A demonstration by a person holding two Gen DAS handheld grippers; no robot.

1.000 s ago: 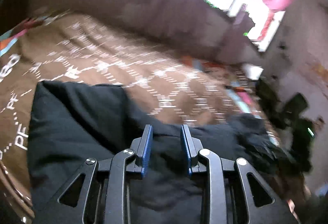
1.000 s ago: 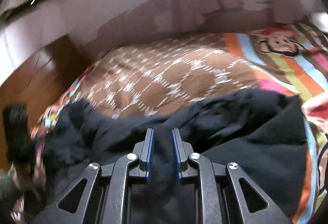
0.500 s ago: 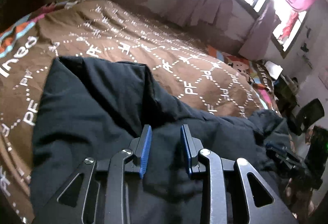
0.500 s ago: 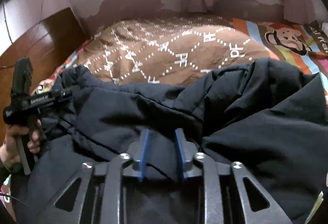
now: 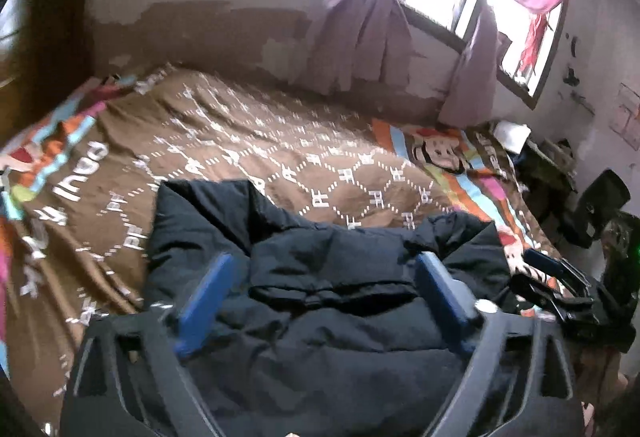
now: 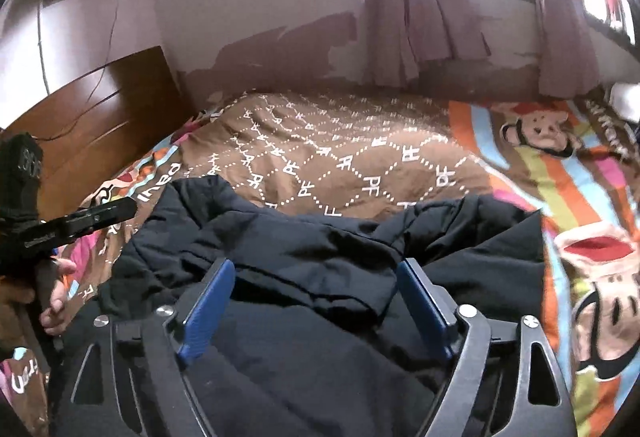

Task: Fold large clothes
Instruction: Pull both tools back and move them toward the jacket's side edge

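Observation:
A large black padded jacket (image 5: 320, 277) lies crumpled on the bed, near its front edge. It also shows in the right wrist view (image 6: 312, 277). My left gripper (image 5: 324, 269) is wide open above the jacket and holds nothing. My right gripper (image 6: 316, 277) is wide open above the jacket too, empty. The right gripper's body shows in the left wrist view (image 5: 560, 289) at the jacket's right end. The left gripper's body shows in the right wrist view (image 6: 68, 225) at the jacket's left end, held by a hand.
The bed carries a brown patterned blanket (image 5: 260, 157) over a colourful striped monkey sheet (image 6: 560, 173). A wooden headboard (image 6: 92, 125) stands at the left. A wall with a window and purple curtains (image 6: 420, 17) lies behind. Dark clutter (image 5: 580, 189) sits at the bed's right.
Both grippers were shut on the jacket and have opened wide, letting it go. The jacket has dropped onto the bed. Both cameras have pulled back and tilted up.

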